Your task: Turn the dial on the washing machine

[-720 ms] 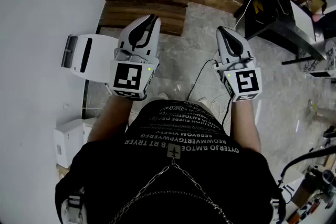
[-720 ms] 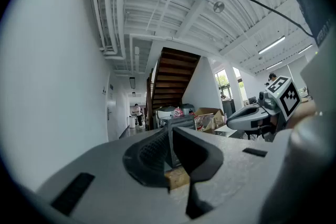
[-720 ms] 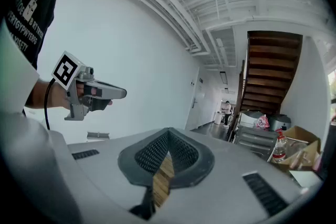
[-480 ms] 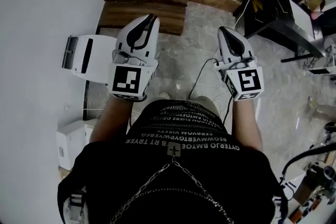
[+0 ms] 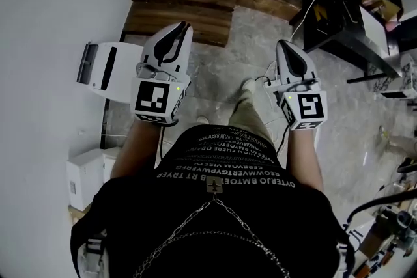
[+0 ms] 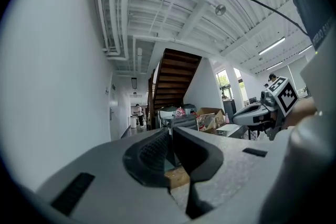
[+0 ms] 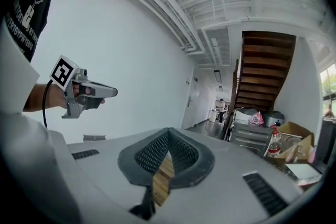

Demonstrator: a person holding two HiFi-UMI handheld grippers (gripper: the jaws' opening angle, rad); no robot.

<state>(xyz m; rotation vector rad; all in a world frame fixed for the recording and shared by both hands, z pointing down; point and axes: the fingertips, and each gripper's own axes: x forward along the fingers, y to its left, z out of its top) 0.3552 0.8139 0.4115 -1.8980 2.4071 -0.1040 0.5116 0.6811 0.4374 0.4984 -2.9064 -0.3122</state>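
No washing machine or dial can be made out in any view. In the head view my left gripper (image 5: 186,25) and right gripper (image 5: 283,43) are held side by side at waist height, pointing ahead over the grey stone floor. Both are shut with nothing between the jaws. The left gripper view shows its ribbed pads (image 6: 157,152) closed together, with the right gripper (image 6: 265,111) off to its right. In the right gripper view the jaws (image 7: 168,135) meet at the tip, and the left gripper (image 7: 84,94) floats before a white wall.
A white box (image 5: 104,68) hangs on the left wall. Wooden planks (image 5: 182,0) lie ahead on the floor, and a dark table (image 5: 345,23) stands at the right. A brown staircase (image 7: 265,73), a corridor and stacked boxes (image 6: 210,117) lie further on. My foot (image 5: 248,85) is stepped forward.
A leg and shoe have come forward between the two grippers. Both grippers have shifted slightly, the right one a little to the right. Both stay shut.
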